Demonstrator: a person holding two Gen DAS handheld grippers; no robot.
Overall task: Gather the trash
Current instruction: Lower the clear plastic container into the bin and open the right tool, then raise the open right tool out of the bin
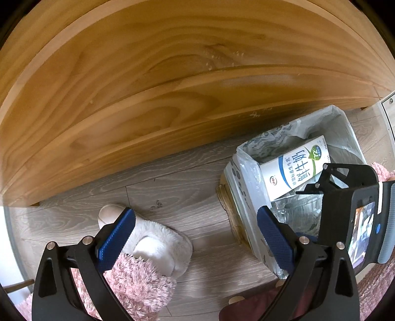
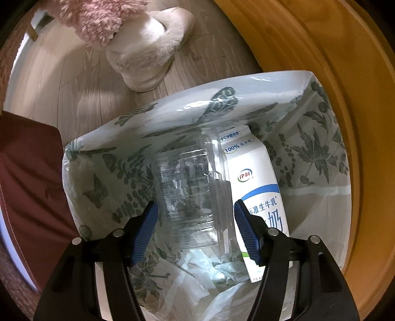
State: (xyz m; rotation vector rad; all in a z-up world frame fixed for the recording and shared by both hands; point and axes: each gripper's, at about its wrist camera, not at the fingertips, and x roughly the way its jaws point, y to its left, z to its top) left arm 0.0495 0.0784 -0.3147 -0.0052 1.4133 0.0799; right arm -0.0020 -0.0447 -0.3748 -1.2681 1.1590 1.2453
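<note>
A white bin [image 1: 237, 172] lined with a leaf-and-butterfly patterned bag [image 2: 222, 84] stands on the floor. Inside it, a white and blue milk carton [image 1: 296, 168] [image 2: 256, 177] leans on end. A clear plastic container [image 2: 187, 187] [image 1: 293, 212] rests beside the carton. My right gripper [image 2: 193, 205] points down into the bin, open, with the clear container between its blue pads and a little space on each side. Its black body [image 1: 345, 192] shows over the bin in the left wrist view. My left gripper [image 1: 196, 212] hangs open over the floor left of the bin, holding nothing.
A wooden furniture panel [image 1: 148, 86] [image 2: 321, 74] runs right behind the bin. A white fluffy slipper [image 1: 158, 244] [image 2: 150, 54] and a pink fluffy piece [image 1: 138, 279] [image 2: 98, 19] lie on the grey wood floor. Dark red fabric [image 2: 29, 172] borders the bin's left.
</note>
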